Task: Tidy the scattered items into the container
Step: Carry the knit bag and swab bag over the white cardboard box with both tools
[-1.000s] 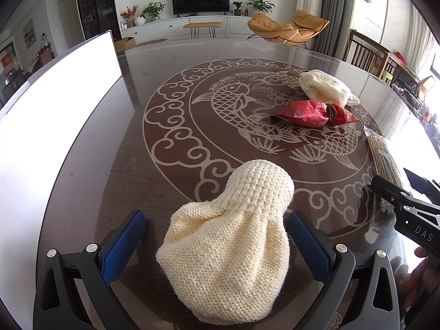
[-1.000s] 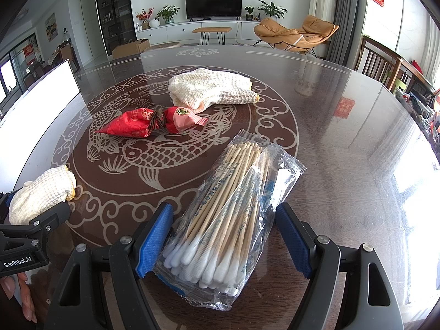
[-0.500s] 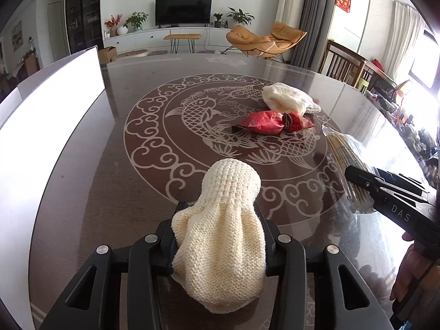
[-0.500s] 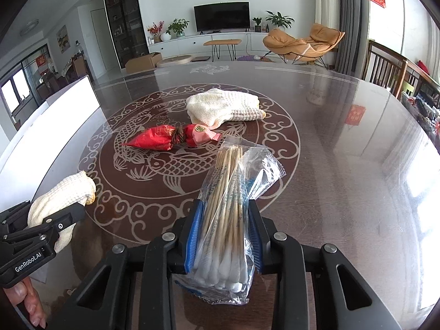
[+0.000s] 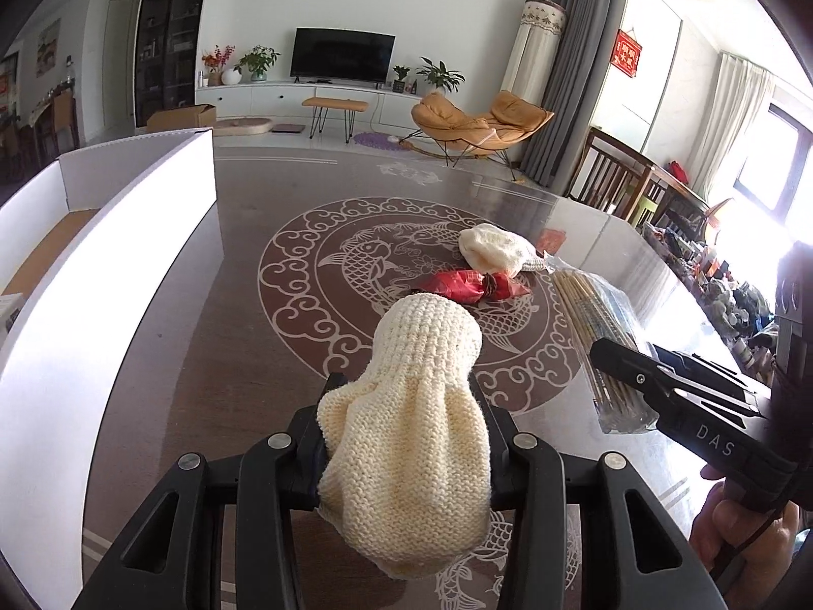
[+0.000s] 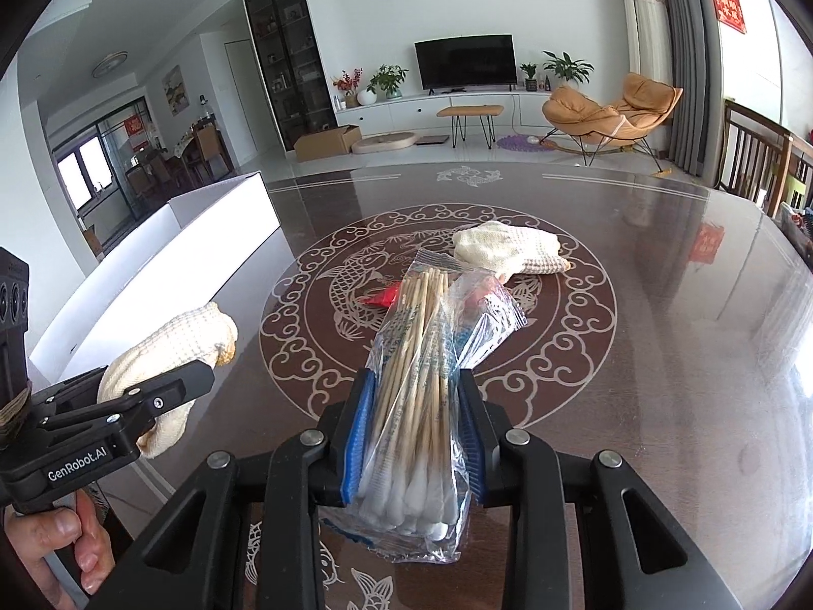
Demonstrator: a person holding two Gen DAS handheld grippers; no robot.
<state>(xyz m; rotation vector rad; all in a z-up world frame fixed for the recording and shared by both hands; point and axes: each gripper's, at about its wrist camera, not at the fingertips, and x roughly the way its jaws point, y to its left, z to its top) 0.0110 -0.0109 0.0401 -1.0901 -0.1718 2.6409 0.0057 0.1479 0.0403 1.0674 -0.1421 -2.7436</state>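
Tongs both loaded: left tongs (image 5: pixel 406 437) pinch the knit glove (image 5: pixel 411 437) mid-frame, right tongs (image 6: pixel 414 437) squeeze the swab bag (image 6: pixel 421 406) at its cotton end, each lifted off the surface (image 6: pixel 635 356), presumably headed for the white container (image 5: pixel 127 264) at left.

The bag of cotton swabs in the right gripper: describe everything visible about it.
The bag of cotton swabs is a clear, crinkled plastic pouch with blue print, packed with long wooden-stemmed swabs, white cotton tips toward the camera. The right gripper has its jaws shut on the bag's lower half, blue pads pressing both sides. It points away from the camera, its loose top flaring open, and appears lifted off the table. Nothing else visibly touches it.
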